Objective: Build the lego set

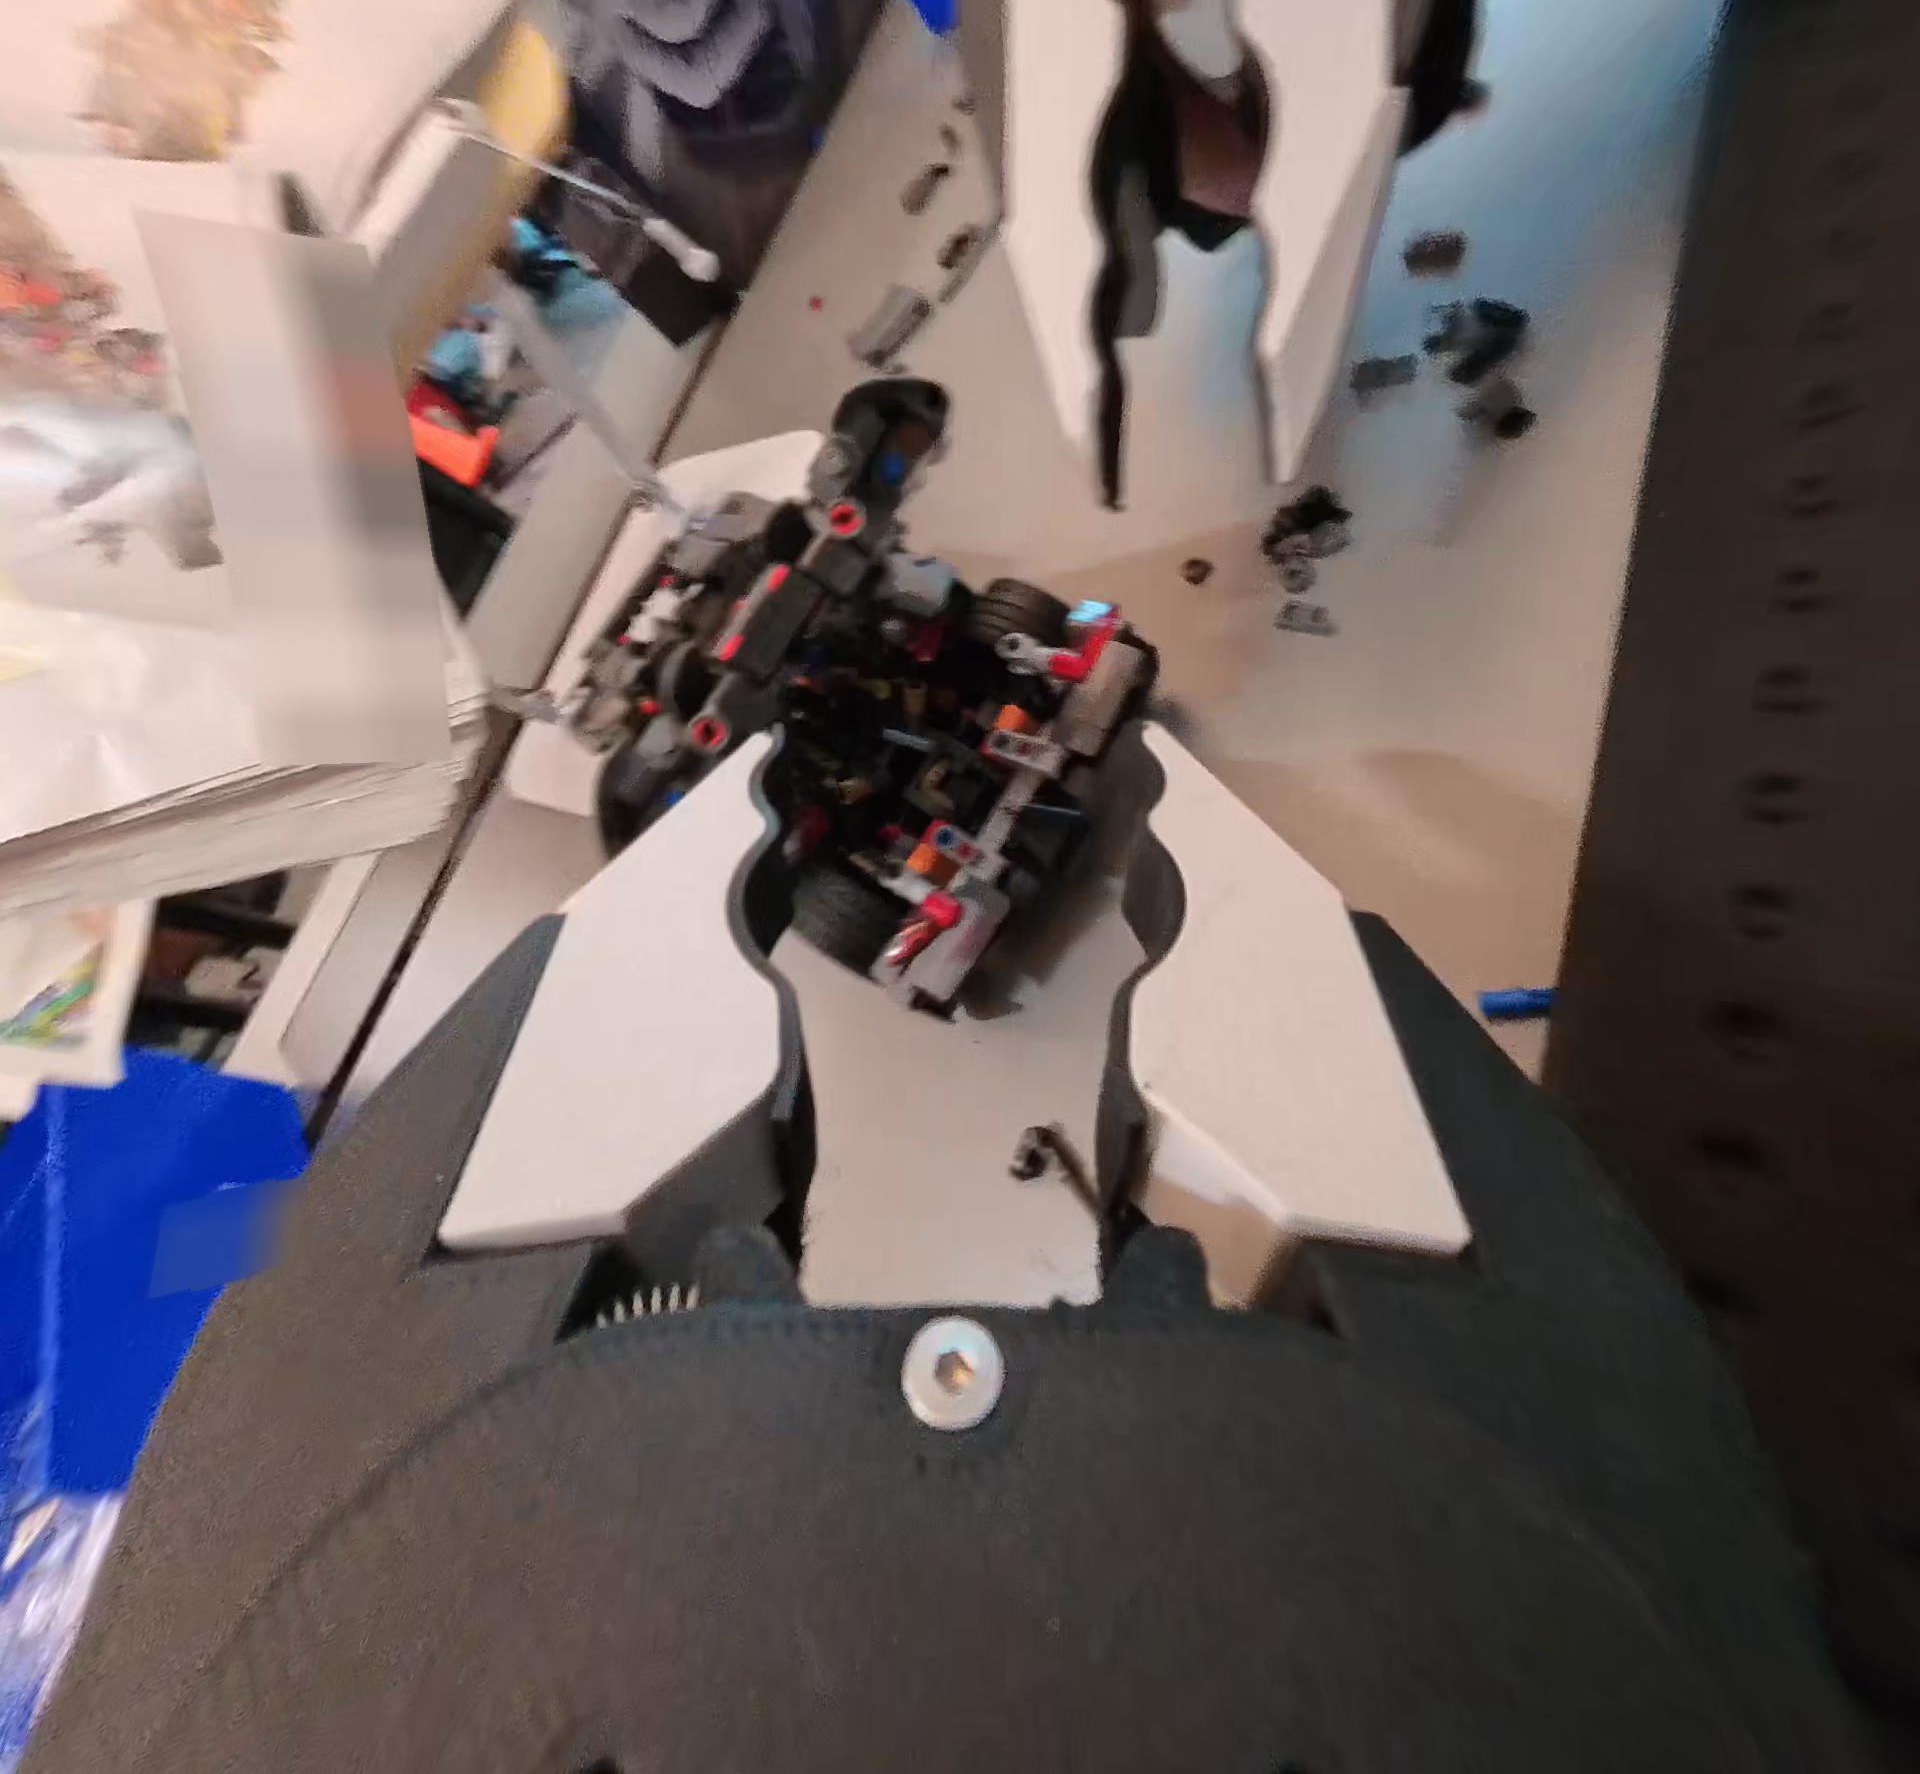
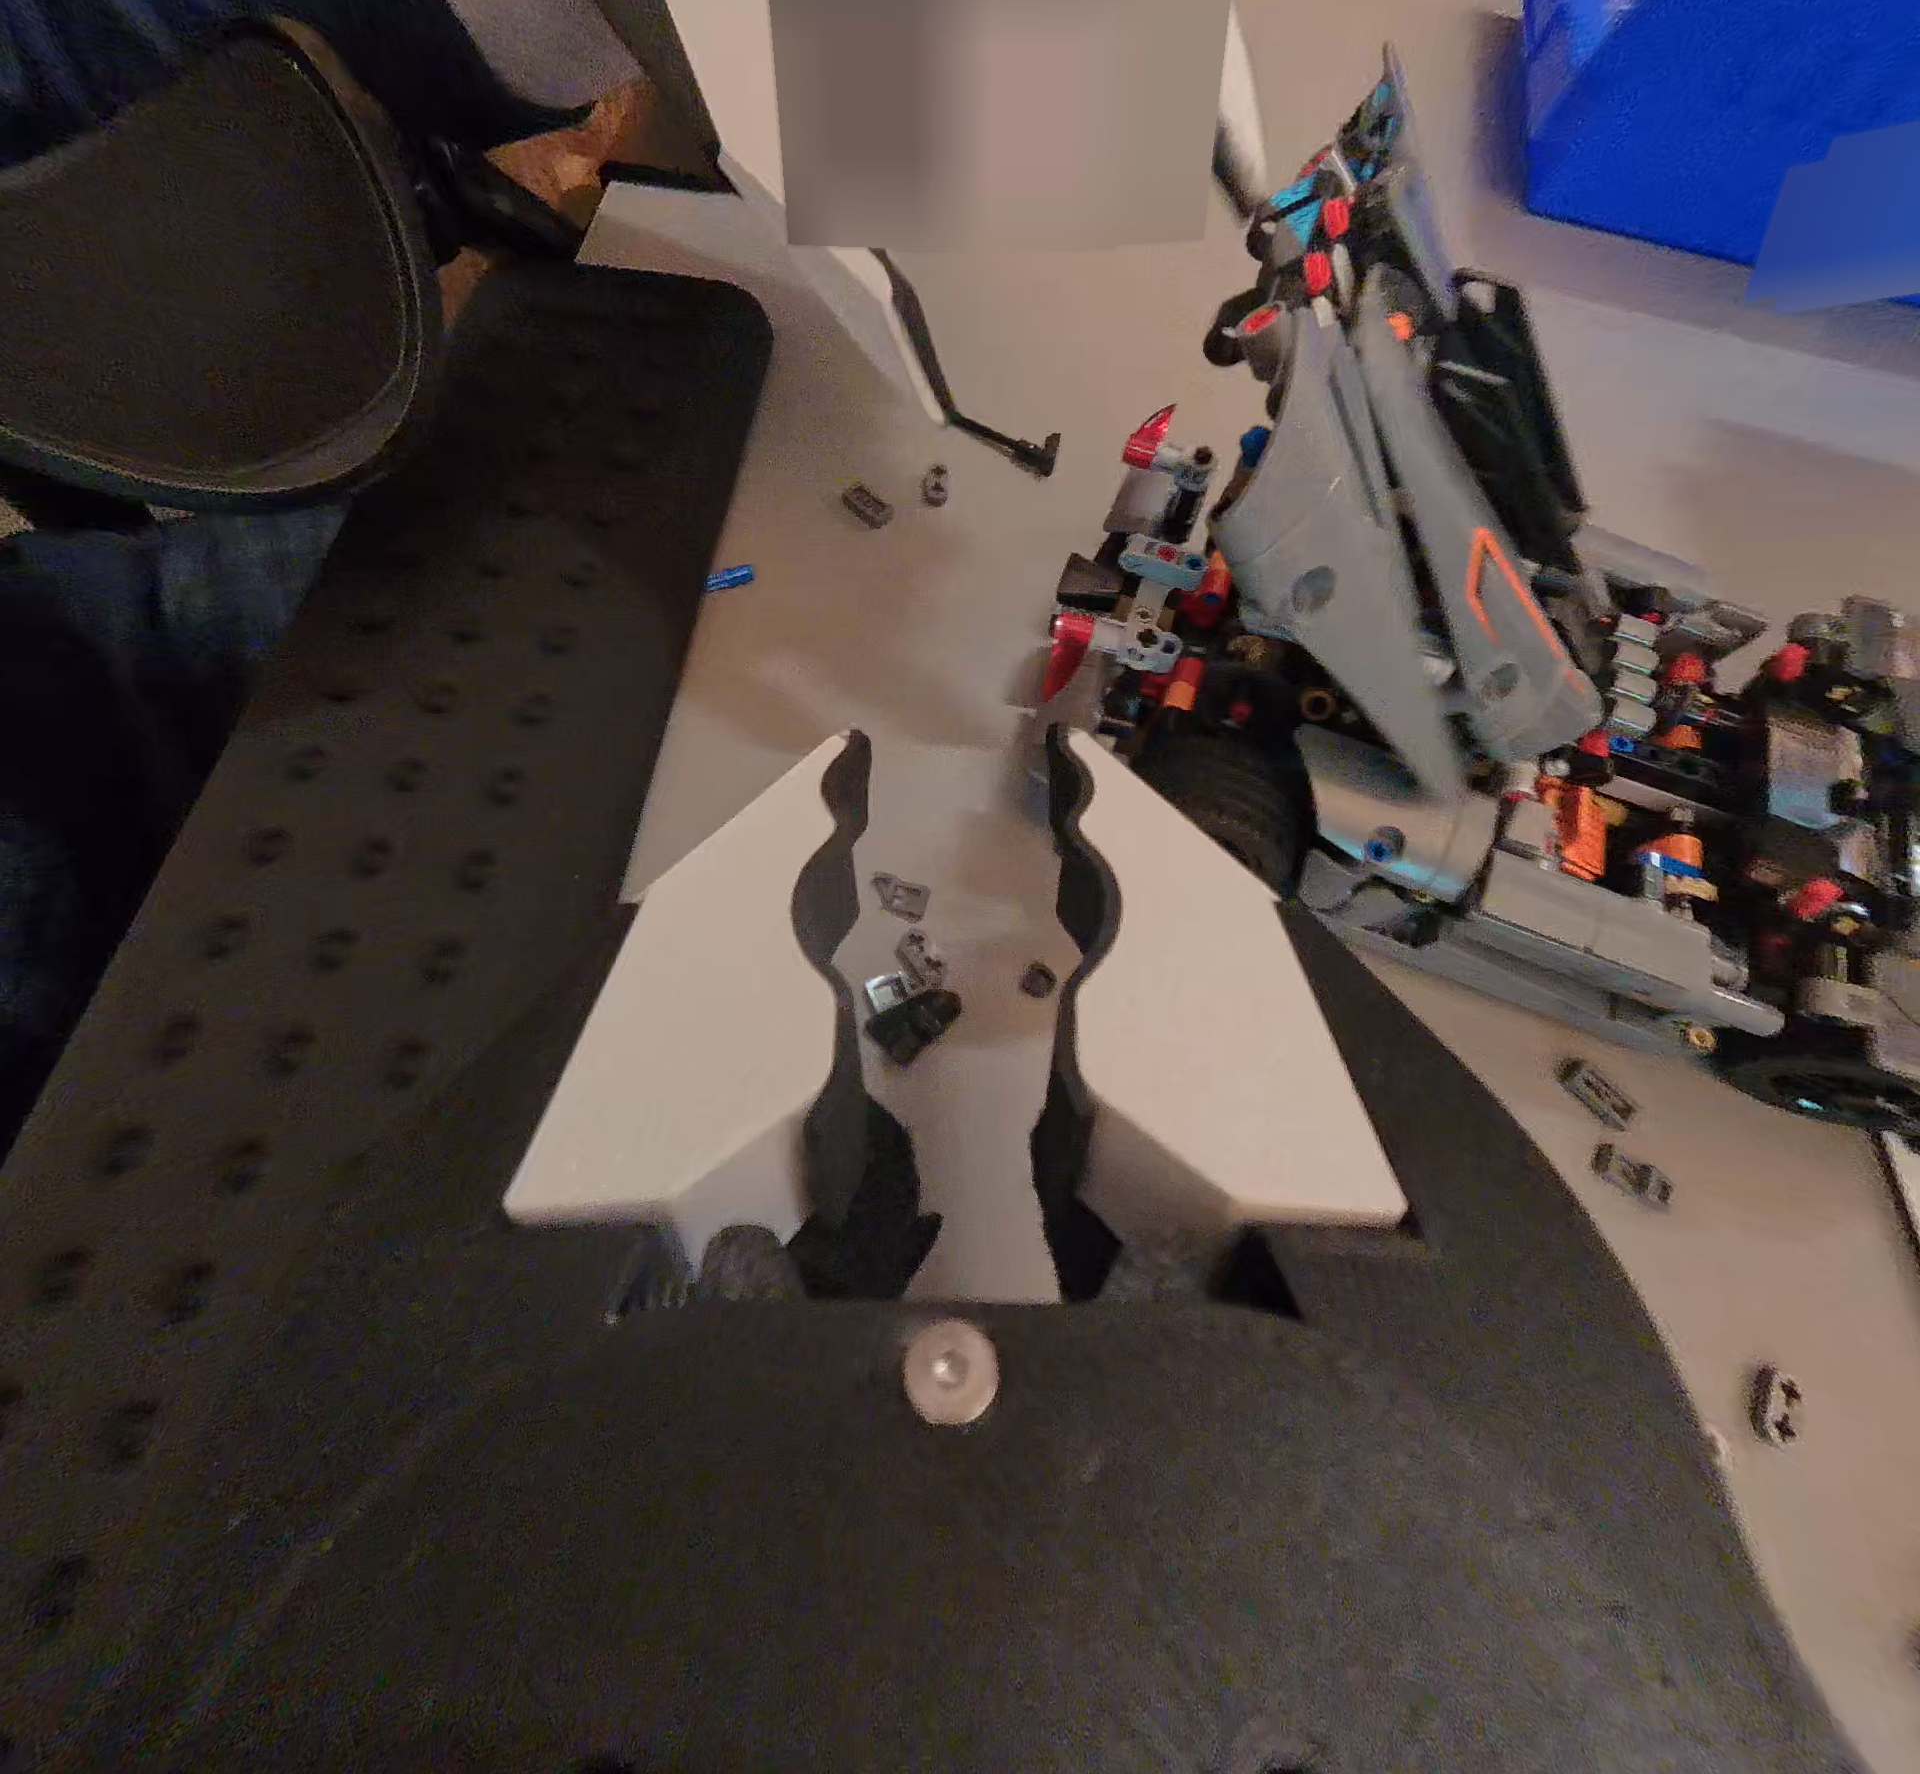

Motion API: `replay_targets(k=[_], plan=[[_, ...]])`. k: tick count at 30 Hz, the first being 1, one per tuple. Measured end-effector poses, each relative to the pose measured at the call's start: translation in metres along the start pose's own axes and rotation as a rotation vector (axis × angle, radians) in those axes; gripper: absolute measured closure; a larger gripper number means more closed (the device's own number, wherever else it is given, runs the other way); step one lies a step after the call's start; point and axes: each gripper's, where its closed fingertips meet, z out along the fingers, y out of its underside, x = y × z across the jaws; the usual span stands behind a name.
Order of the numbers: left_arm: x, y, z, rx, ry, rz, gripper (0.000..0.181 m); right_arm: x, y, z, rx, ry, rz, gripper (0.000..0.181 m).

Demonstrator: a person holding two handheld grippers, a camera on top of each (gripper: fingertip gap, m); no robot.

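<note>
In the left wrist view, a stack of paper booklets (image 1: pixel 208 789) lay far to the left of the left gripper (image 1: pixel 956 748), with a blue bin (image 1: pixel 135 1236) lower on that side. The left gripper's jaws stood spread apart and grasped nothing; its white fingers (image 1: pixel 665 976) flanked the near end of the lego car (image 1: pixel 883 685), which sat straight ahead on the pale table (image 1: pixel 1351 841), though I could not tell whether they touched it. Beyond the car and to the right, the right gripper (image 1: pixel 1195 477) hung tip-down over the table with its jaws parted. Loose dark pieces (image 1: pixel 1475 353) lay scattered farther right, beside the black perforated board (image 1: pixel 1766 685).

In the right wrist view, the same black perforated board (image 2: pixel 364 789) ran along the left of the right gripper (image 2: pixel 956 742). Its jaws were released and empty, and between its fingers (image 2: pixel 707 997), seen on the table below, lay a small cluster of grey and black pieces (image 2: pixel 909 997). A small blue pin (image 2: pixel 729 577) lay ahead and to the left. The left gripper (image 2: pixel 935 353) came in from straight ahead, partly hidden. To the right of the tips stood the lego car (image 2: pixel 1455 737), its grey body panel (image 2: pixel 1382 519) tilted up, and past it a blue bin (image 2: pixel 1714 62) at the far right.
</note>
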Motion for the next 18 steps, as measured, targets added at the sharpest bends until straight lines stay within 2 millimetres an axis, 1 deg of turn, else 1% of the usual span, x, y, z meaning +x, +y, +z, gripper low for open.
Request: replay_targets(k=[1, 2, 3, 5, 7, 9, 11, 13, 14, 16, 18], plan=[[-0.009, 0.000, -0.003, 0.003, -0.037, -0.012, 0.115, 0.002, -0.001, -0.004, 0.007, 0.002, 0.005, 0.148], [-0.013, 0.001, -0.004, -0.002, -0.052, -0.009, 0.104, 0.005, -0.002, -0.007, 0.016, 0.010, 0.009, 0.142], [-0.019, 0.003, -0.004, -0.017, -0.079, 0.004, 0.098, 0.009, -0.003, -0.010, 0.026, 0.025, 0.016, 0.135], [-0.024, 0.001, 0.001, -0.030, -0.107, 0.040, 0.084, 0.019, -0.003, -0.012, 0.031, 0.060, 0.036, 0.132], [-0.026, -0.002, 0.010, -0.038, -0.112, 0.068, 0.076, 0.025, -0.003, -0.013, 0.042, 0.082, 0.049, 0.132], [-0.030, -0.003, 0.014, -0.051, -0.121, 0.095, 0.076, 0.029, -0.001, -0.012, 0.035, 0.103, 0.046, 0.132], [-0.037, -0.004, 0.015, -0.066, -0.144, 0.113, 0.079, 0.035, 0.000, -0.012, 0.031, 0.137, 0.045, 0.130], [-0.040, -0.004, 0.015, -0.069, -0.146, 0.106, 0.079, 0.040, 0.004, -0.011, 0.027, 0.147, 0.070, 0.130], [-0.043, -0.006, 0.013, -0.061, -0.172, 0.116, 0.076, 0.041, 0.005, -0.011, 0.026, 0.148, 0.078, 0.130], [-0.047, -0.011, 0.011, -0.050, -0.184, 0.115, 0.076, 0.044, 0.008, -0.011, 0.022, 0.156, 0.083, 0.130], [-0.047, -0.016, 0.011, -0.051, -0.183, 0.141, 0.079, 0.046, 0.008, -0.011, 0.029, 0.164, 0.092, 0.129]])
